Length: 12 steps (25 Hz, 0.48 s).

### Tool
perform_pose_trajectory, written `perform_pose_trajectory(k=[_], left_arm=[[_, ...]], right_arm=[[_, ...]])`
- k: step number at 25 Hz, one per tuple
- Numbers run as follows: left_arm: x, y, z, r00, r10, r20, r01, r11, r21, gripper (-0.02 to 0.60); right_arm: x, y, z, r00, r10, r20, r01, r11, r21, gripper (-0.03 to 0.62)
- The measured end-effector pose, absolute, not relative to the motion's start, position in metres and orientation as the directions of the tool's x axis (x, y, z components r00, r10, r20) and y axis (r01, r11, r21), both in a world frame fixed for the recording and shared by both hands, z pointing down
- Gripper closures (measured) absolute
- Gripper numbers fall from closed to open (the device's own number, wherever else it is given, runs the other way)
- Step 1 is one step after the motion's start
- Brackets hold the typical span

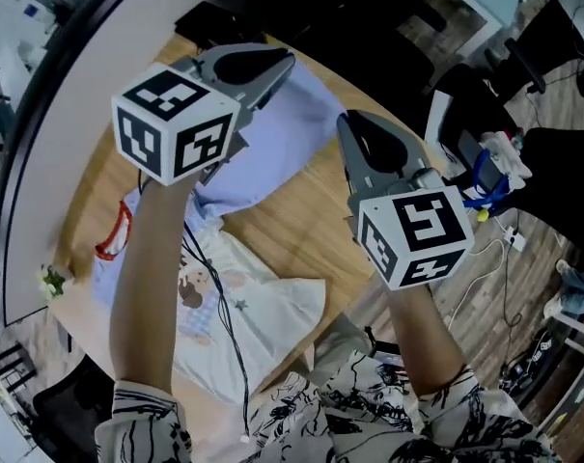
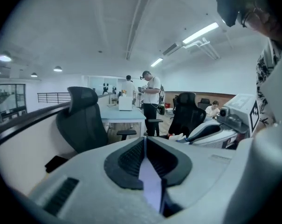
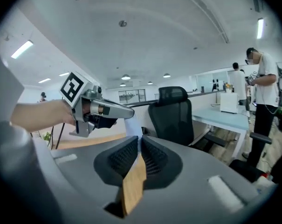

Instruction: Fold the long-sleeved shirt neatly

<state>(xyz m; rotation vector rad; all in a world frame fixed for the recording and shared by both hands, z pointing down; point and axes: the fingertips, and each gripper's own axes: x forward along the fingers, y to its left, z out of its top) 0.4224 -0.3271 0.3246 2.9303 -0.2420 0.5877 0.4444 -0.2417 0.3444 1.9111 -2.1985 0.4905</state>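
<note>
Lavender long-sleeved shirt (image 1: 282, 128) raised above wooden table (image 1: 293, 237), its other end lying on table. Left gripper (image 1: 286, 63) pinches shirt cloth. Right gripper (image 1: 346, 121) jaws pressed together on shirt edge.

Round light-wood table (image 1: 301, 230), pale blue and white long-sleeved shirt (image 1: 263, 307) lying across its left and near part, red trim (image 1: 115, 231) towards the left rim, bare wood showing on the right side.
</note>
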Motion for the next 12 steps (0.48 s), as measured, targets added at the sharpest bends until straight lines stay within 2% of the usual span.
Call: perform_pose_trajectory(k=[7,12], left_arm=[[0.245,-0.336,0.251,0.873,-0.340,0.350,-0.366,-0.930,0.010,0.557],[0.098,-0.312,0.227,0.826,-0.434,0.359,-0.461,-0.887,-0.013,0.557]], right_arm=[[0.277,-0.254,0.257,-0.436,-0.872,0.222,-0.900,0.419,-0.124,0.559],[0.139,-0.236,0.225,-0.597,-0.776,0.204,-0.801,0.587,-0.112,0.559]])
